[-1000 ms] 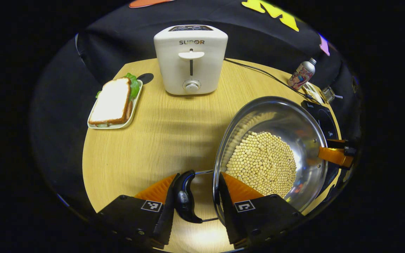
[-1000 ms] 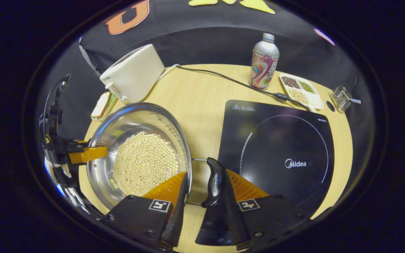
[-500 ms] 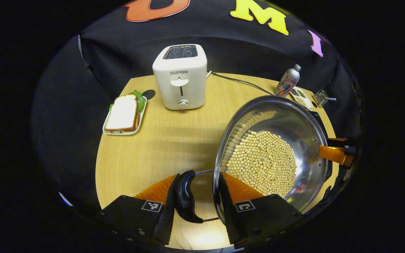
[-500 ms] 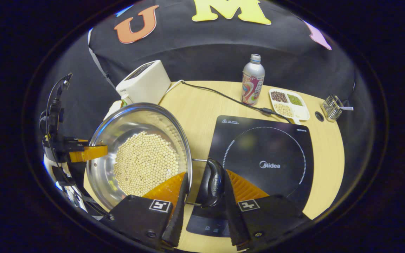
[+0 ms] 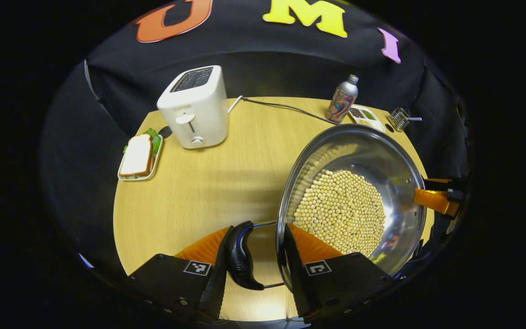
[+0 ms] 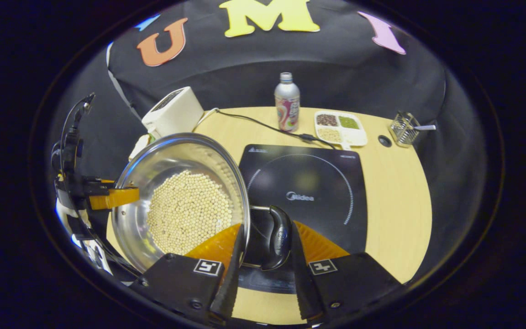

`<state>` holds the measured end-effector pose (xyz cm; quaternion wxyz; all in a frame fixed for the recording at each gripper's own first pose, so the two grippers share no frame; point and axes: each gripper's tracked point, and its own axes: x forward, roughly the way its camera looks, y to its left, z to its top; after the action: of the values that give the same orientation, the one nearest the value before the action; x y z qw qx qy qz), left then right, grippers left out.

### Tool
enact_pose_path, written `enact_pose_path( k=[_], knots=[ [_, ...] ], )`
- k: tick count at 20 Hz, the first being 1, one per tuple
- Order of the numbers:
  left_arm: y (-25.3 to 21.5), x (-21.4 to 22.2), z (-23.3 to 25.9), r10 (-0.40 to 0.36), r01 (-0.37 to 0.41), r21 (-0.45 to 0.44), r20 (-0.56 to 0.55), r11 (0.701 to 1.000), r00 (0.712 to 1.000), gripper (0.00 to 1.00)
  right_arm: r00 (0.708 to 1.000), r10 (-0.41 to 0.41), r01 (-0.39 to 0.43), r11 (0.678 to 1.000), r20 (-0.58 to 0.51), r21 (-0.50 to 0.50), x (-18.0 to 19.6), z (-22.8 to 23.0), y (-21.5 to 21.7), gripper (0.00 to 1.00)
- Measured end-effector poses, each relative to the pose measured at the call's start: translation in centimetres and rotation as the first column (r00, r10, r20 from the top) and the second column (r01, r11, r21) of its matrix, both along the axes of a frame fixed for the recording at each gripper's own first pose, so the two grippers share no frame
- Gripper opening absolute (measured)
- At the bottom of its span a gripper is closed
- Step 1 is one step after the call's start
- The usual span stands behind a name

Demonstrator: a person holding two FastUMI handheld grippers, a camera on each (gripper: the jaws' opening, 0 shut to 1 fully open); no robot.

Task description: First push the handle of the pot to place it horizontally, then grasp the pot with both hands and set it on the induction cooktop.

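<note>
Both grippers, left (image 5: 254, 260) and right (image 6: 263, 246), have their jaws clamped on the pot (image 5: 352, 196) handles. Since a second ago the pot has risen off the counter (image 5: 208, 183) and shifted toward the induction cooktop (image 6: 308, 192), its right edge now above it; lowering remains.

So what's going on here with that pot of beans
A person holds a gripper in each hand, and both are clamped on a steel pot full of pale beans. The left gripper grips the pot's near handle and rim, and the right gripper does the same on the opposite handle. The pot is lifted off the wooden table, beside and partly over the black induction cooktop, not yet set on it.
</note>
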<state>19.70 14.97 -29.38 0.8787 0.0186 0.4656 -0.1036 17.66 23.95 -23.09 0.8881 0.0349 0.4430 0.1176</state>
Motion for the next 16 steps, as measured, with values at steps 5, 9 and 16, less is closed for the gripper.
enact_pose_path(
  k=[5, 9, 16],
  knots=[
    [-4.6, 0.5, -0.4, -0.044, 0.044, -0.010, 0.008, 0.999, 0.999, 0.59, 0.999, -0.042, 0.043, 0.999, 0.017, -0.011, -0.2, -0.1, -5.9, 0.53],
    [-8.6, 1.3, -1.4, -0.064, 0.064, -0.007, 0.014, 0.998, 0.998, 0.68, 0.997, -0.070, 0.070, 0.997, 0.018, -0.012, 0.2, -0.6, -10.1, 0.53],
    [-13.9, 2.6, -2.0, -0.060, 0.060, 0.008, 0.002, 0.998, 0.998, 0.59, 0.997, -0.080, 0.080, 0.997, 0.004, -0.014, 2.2, -2.1, -15.1, 0.53]
  ],
)
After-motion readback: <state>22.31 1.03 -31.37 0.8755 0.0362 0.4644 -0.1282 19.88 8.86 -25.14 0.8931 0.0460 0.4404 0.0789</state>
